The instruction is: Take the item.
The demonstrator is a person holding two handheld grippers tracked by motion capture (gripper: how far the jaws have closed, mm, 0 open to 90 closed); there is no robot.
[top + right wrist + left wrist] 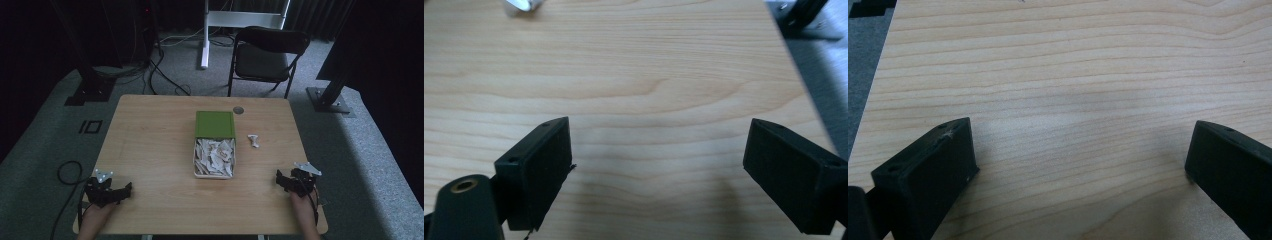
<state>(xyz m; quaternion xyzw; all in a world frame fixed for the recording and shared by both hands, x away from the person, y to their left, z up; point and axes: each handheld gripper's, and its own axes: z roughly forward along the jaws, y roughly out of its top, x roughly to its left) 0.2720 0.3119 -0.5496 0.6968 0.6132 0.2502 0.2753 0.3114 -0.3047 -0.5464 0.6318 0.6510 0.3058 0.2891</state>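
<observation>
While both hands rest low at the near corners of the wooden bench, nothing lies between the jaws of either tool. The left gripper sits near the front left edge, held by the left hand, its jaws pointing toward the right and standing well apart over bare wood, as the left gripper view shows. The right gripper sits near the front right edge, held by the right hand, jaws pointing left and inward; in the right gripper view its jaws also stand wide apart, empty, above plain wood grain.

At the middle of the bench stands a white box heaped with pale crumpled scraps, and its green lid lies flat against the box's far end. One loose white scrap lies on the wood just to the right of the box, apart from it. A small dark round disc sits near the far edge. No writing or label can be read on the lid or the box. Beyond the bench stands a black folding chair on grey carpet.
</observation>
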